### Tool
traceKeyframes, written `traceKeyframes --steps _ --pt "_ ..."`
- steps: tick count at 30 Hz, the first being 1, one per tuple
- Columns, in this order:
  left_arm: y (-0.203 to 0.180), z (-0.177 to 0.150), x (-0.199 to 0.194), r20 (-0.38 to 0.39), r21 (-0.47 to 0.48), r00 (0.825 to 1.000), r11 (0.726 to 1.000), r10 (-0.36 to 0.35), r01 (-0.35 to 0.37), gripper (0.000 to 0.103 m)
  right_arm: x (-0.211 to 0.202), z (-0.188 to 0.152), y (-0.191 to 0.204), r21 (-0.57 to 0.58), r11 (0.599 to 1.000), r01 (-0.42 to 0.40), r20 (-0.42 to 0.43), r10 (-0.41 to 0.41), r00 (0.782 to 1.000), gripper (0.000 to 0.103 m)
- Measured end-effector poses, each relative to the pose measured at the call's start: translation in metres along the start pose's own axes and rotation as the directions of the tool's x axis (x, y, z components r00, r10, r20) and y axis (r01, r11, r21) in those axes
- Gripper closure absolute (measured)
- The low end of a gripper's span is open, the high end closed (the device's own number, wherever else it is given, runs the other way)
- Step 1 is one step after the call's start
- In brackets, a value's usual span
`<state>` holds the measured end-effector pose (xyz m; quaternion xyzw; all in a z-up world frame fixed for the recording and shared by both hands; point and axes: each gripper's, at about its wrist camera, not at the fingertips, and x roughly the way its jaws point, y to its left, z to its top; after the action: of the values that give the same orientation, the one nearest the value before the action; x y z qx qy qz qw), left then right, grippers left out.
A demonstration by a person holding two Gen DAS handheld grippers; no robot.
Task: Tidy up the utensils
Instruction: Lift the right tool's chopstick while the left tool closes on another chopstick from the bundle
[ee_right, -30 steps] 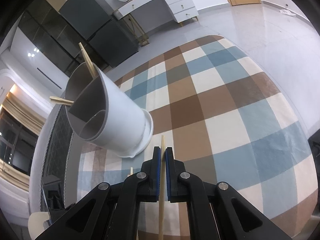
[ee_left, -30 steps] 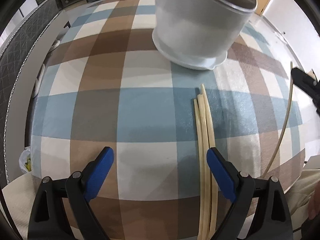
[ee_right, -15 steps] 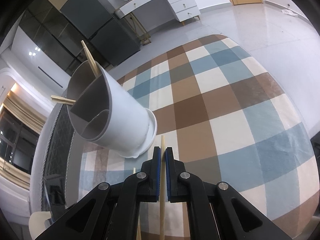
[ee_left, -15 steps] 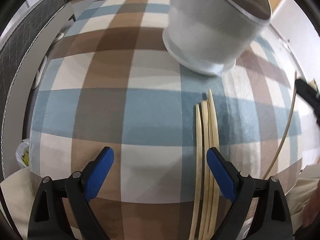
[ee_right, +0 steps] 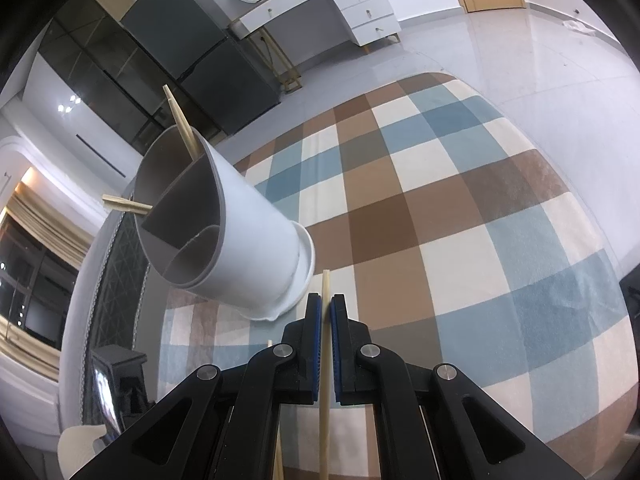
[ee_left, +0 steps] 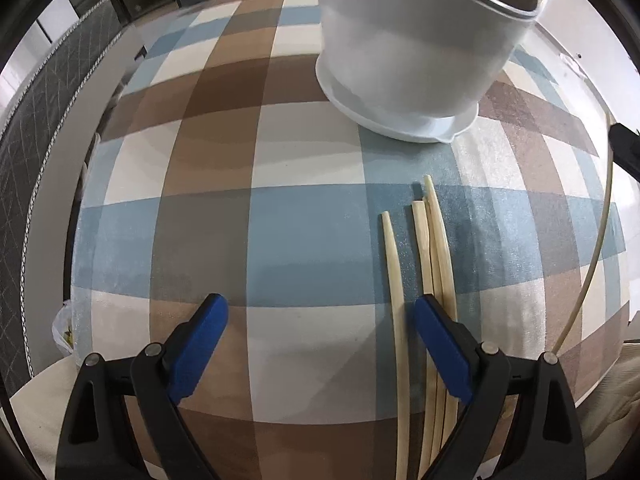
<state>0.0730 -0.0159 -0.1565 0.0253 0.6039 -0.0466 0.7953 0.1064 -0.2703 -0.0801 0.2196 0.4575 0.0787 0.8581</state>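
Observation:
A white utensil holder [ee_left: 416, 44] with grey inner dividers stands on the checked tablecloth [ee_left: 240, 240]. Several pale wooden chopsticks [ee_left: 434, 280] lie on the cloth in front of it, by the right finger of my left gripper [ee_left: 318, 320], which is open and empty low over the cloth. My right gripper [ee_right: 326, 304] is shut on a single chopstick [ee_right: 325, 360], held above the table to the right of the holder [ee_right: 224, 240]. Two chopsticks [ee_right: 180, 120] stick out of the holder's far compartment. The held chopstick [ee_left: 596, 248] also shows at the right edge of the left wrist view.
The table's left edge runs along a grey quilted seat back [ee_left: 28, 128]. A dark cabinet [ee_right: 192, 48] and a white drawer unit [ee_right: 360, 4] stand far off across the floor. A plastic bag [ee_left: 64, 328] hangs beside the table's near left corner.
My left gripper has moved toward the holder and shifted right, so one chopstick now lies between its fingers. My right gripper has risen a little with its chopstick still clamped.

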Motion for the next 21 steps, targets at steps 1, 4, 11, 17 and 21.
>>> traceKeyframes --steps 1,4,11,17,21 --pt "-0.009 0.001 -0.003 -0.008 -0.004 1.0 1.0 0.005 -0.005 0.011 0.0 0.001 0.001 -0.002 1.0 -0.001 0.002 0.001 1.0 0.099" --pt "-0.011 0.009 -0.003 -0.021 -0.017 1.0 1.0 0.005 -0.005 0.016 0.0 0.001 0.002 -0.006 1.0 -0.003 0.004 0.003 1.0 0.099" --pt "-0.032 0.032 -0.009 -0.011 0.04 1.0 0.999 -0.02 0.02 0.101 0.001 0.006 0.001 -0.02 1.0 -0.018 0.011 0.018 1.0 0.099" --pt "-0.035 0.049 -0.013 0.044 0.037 0.999 0.999 -0.017 0.016 0.102 -0.015 -0.003 0.014 -0.097 0.995 -0.038 0.06 0.044 0.997 0.099" --pt "-0.024 0.044 -0.057 0.203 -0.025 0.975 0.995 -0.095 0.102 0.102 -0.036 -0.014 0.025 -0.164 0.986 -0.028 0.11 0.046 0.993 0.099"
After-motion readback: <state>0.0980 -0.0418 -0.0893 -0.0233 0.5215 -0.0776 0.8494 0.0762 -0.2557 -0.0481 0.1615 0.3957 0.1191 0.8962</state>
